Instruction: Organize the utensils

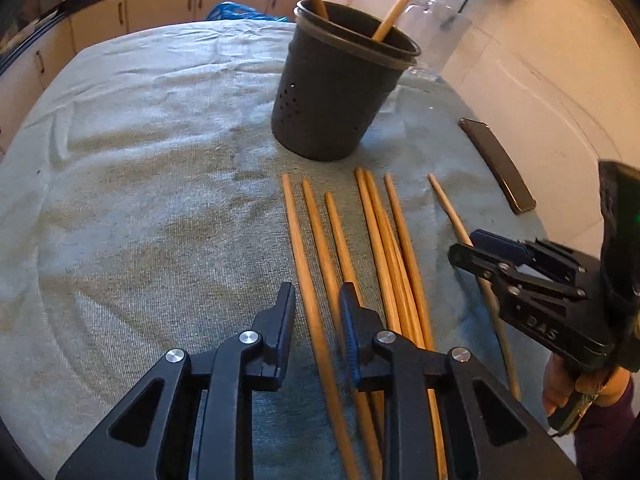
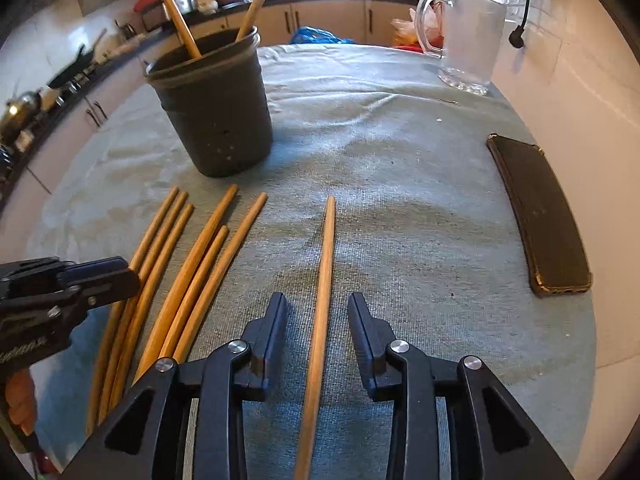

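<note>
Several wooden chopsticks (image 1: 376, 248) lie side by side on the grey cloth (image 1: 140, 160), in front of a dark perforated holder (image 1: 336, 88) that has two chopsticks (image 1: 396, 4) standing in it. My left gripper (image 1: 316, 300) is open, its jaws astride the leftmost chopsticks (image 1: 312, 280). One chopstick (image 2: 324, 280) lies apart to the right; my right gripper (image 2: 318, 312) is open with its jaws either side of it. The right gripper also shows in the left wrist view (image 1: 472, 248), and the left gripper in the right wrist view (image 2: 116, 272). The holder (image 2: 216, 108) stands at the upper left of the right wrist view.
A dark phone (image 2: 540, 216) lies on the cloth at the right. A glass jug (image 2: 464, 40) stands at the far right by the tiled wall. Kitchen cabinets and a cluttered counter run behind and to the left of the table.
</note>
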### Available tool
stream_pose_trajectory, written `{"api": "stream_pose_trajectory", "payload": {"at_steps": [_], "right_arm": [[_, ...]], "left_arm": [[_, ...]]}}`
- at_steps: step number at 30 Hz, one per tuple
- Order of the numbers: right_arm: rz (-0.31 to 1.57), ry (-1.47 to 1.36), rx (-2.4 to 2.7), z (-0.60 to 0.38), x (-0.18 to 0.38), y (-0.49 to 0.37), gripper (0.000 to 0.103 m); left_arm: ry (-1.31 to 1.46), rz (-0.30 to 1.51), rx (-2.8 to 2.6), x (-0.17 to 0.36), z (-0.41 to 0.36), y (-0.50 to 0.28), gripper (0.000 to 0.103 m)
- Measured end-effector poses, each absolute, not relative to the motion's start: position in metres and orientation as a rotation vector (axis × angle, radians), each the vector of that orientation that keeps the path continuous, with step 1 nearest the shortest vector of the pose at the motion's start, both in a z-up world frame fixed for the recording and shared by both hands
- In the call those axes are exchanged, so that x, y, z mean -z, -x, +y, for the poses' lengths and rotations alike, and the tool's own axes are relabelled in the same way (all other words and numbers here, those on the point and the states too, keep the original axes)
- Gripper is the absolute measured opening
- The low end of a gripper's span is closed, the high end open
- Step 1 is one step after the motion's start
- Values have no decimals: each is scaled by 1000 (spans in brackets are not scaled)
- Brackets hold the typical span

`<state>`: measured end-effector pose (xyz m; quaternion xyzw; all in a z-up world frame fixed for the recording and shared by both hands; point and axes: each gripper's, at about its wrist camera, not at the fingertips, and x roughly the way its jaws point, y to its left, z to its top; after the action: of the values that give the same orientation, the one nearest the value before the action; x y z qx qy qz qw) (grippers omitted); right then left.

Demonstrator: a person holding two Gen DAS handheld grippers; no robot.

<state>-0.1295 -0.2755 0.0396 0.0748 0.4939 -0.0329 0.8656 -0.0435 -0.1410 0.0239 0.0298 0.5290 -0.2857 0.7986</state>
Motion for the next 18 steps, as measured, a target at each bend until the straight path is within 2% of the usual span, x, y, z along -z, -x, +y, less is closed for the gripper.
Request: {"api": "stream_pose_trajectory", "payload": {"at_steps": [8, 9, 10, 18], "right_arm": [[987, -275, -33, -294, -37, 140, 33], [989, -272, -34, -294, -37, 140, 33], [993, -262, -35, -293, -37, 139, 33], [992, -237, 16, -288, -37, 137, 33]], "left_arm": [[-26, 1132, 545, -22, -138, 45, 18], [-40, 1131, 520, -22, -139, 46, 8], [-71, 1136, 492, -22, -142, 46, 7], [-177, 1116, 486, -22, -157, 47, 9]]}}
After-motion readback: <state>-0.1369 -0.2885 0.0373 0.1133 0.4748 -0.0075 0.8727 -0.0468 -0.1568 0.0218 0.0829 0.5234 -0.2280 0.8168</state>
